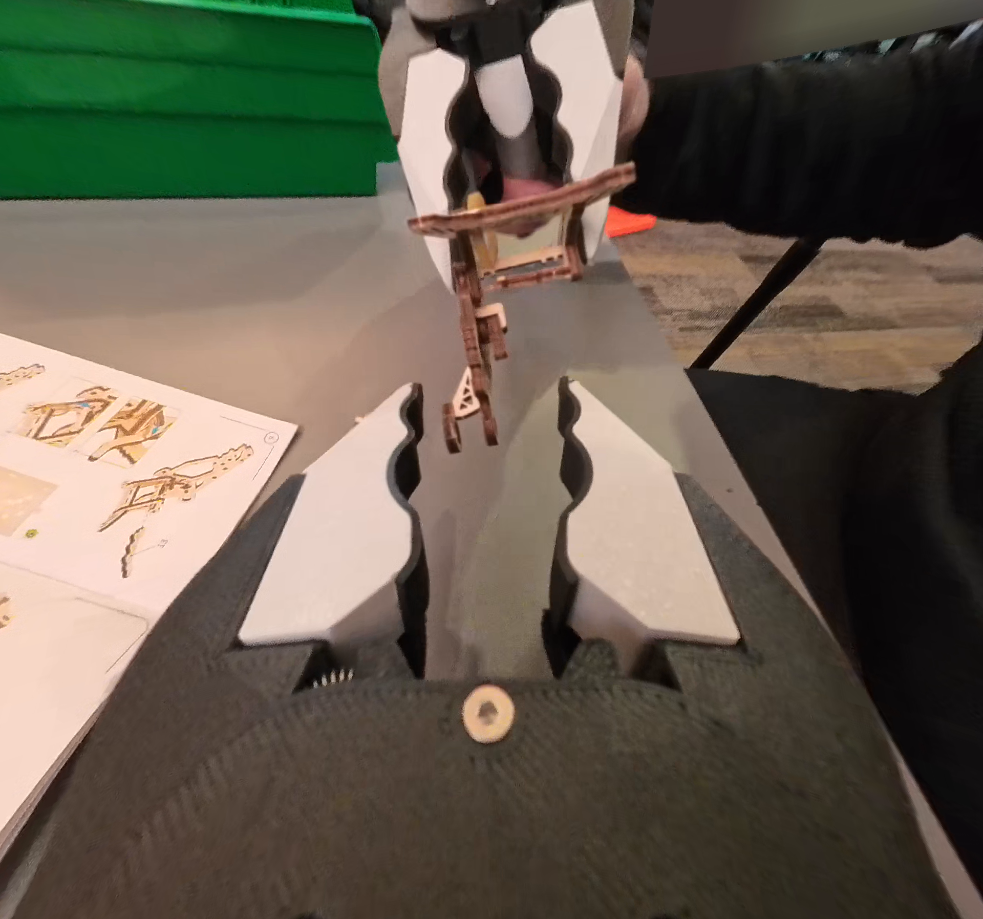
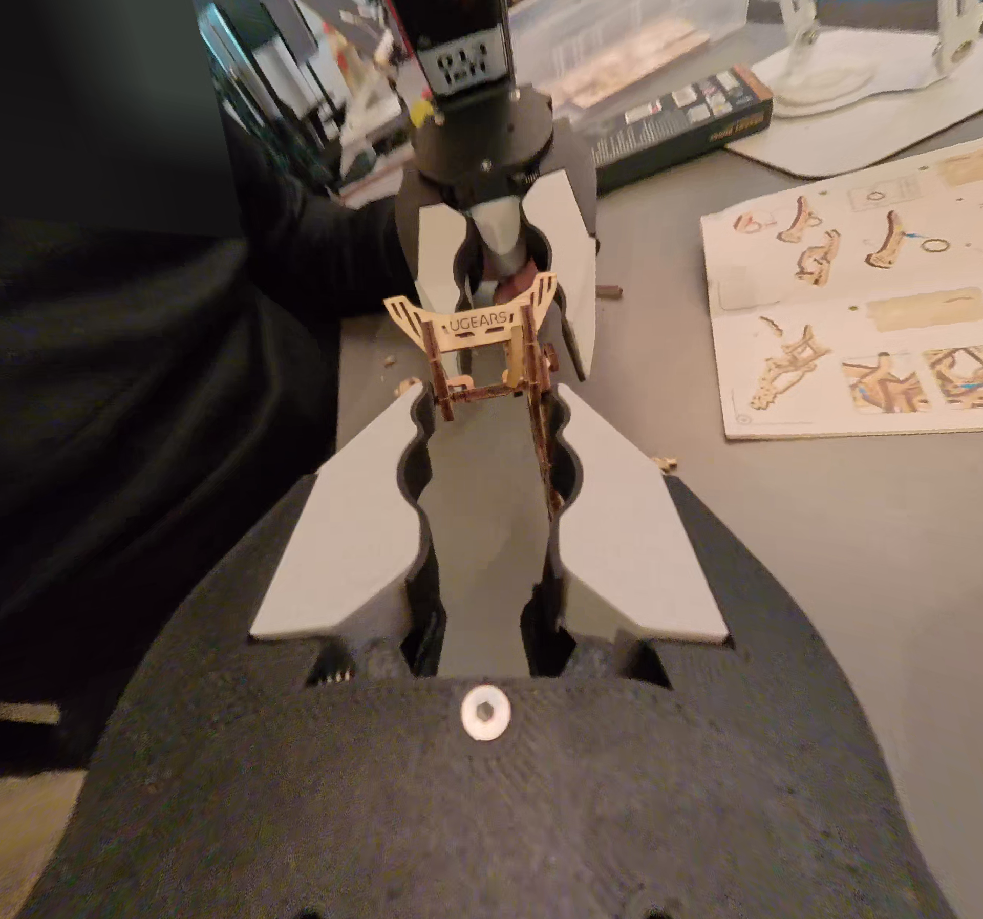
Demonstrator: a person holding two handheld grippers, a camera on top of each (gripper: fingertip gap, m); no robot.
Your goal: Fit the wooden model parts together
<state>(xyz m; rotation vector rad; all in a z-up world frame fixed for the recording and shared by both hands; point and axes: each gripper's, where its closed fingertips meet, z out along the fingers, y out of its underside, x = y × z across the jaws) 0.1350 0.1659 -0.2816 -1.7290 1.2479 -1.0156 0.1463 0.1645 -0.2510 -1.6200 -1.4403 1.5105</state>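
Note:
The wooden model (image 2: 468, 327) is a small light-and-brown frame with a curved crosspiece on top. My right gripper (image 2: 492, 393) is shut on it, with the frame spanning between both fingertips and a long brown arm (image 2: 542, 446) running along the inside of the right finger. In the left wrist view the right gripper (image 1: 516, 260) faces me and holds the model (image 1: 521, 202) above the grey table (image 1: 213, 266). The arm (image 1: 473, 351) hangs down between the fingertips of my left gripper (image 1: 489, 388), which is open and empty. The left gripper (image 2: 505, 351) also shows behind the model in the right wrist view.
A white instruction sheet (image 1: 133, 468) lies left of the left gripper and also shows in the right wrist view (image 2: 851, 308). Green steps (image 1: 186, 69) stand behind. A dark box (image 2: 686, 117), a clear bin (image 2: 611, 32), a white stand (image 2: 824, 79) and wood scraps (image 2: 665, 462) are on the table. A black sleeve (image 1: 798, 149) reaches in. Left and right tips are no more than a few centimetres apart.

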